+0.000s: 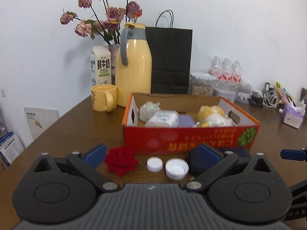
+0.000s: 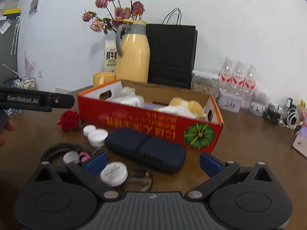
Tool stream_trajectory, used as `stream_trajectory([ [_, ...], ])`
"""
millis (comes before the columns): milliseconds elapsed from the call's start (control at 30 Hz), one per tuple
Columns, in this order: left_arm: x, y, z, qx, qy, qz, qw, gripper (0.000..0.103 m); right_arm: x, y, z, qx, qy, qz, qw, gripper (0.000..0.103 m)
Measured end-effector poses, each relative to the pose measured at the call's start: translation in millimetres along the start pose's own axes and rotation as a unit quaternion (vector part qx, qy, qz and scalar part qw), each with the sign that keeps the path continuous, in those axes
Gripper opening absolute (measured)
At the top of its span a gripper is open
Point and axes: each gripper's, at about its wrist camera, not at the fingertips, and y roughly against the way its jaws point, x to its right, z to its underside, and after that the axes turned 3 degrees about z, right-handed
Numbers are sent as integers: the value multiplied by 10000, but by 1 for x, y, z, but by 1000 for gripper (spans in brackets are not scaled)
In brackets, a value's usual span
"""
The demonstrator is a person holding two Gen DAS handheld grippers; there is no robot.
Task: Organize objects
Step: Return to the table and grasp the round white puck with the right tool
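Both the left gripper (image 1: 152, 156) and right gripper (image 2: 152, 161) hover with jaws spread, holding nothing. A red rose (image 1: 121, 160), two white caps (image 1: 154, 164) and a navy pouch (image 2: 145, 149) lie on the table (image 1: 76, 132) just before the red cardboard box (image 1: 190, 137), toward its near edge.

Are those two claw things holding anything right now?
No. The left gripper and right gripper are both open and empty, above the table.

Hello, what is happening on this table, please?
A person holds a gripper in each hand over a brown table, tidying small things into a red box. The box already holds a plush toy and some packets. Both the left gripper and the right gripper are open and empty. A red rose, two white caps and a dark pouch lie in front of the box.
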Motion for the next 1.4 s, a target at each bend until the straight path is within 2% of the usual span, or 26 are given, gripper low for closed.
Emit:
stream_trajectory([
  [433, -10, 9, 17, -260, 90, -134, 9995, 103, -8, 5, 19, -361, 124, -180, 9991, 103],
  [700, -15, 10, 21, -334, 120, -152, 9993, 103, -4, 4, 25, -436, -12, -220, 9988, 101],
  [800, -16, 10, 22, -347, 132, -158, 9992, 103, -5, 2, 22, -419, -48, -360, 9985, 92],
  [867, -18, 10, 22, -353, 140, -163, 9991, 103, -9, -2, 19, -423, 56, -435, 9981, 76],
  [967, -19, 9, 22, -366, 136, -178, 9991, 103, -16, -11, 14, -454, 281, -548, 9971, 61],
  [1133, -22, 8, 22, -398, 126, -222, 9989, 103, -32, -24, 7, -473, 882, -754, 9921, 59],
  [1200, -23, 8, 22, -411, 135, -237, 9988, 103, -37, -30, 5, -487, 1060, -794, 9900, 52],
  [1267, -24, 7, 22, -422, 140, -225, 9988, 103, -38, -38, 3, -625, 1123, -928, 9874, 40],
  [1400, -24, 7, 22, -428, 121, -214, 9988, 103, -40, -38, 7, -544, 1106, -1028, 9870, 38],
])
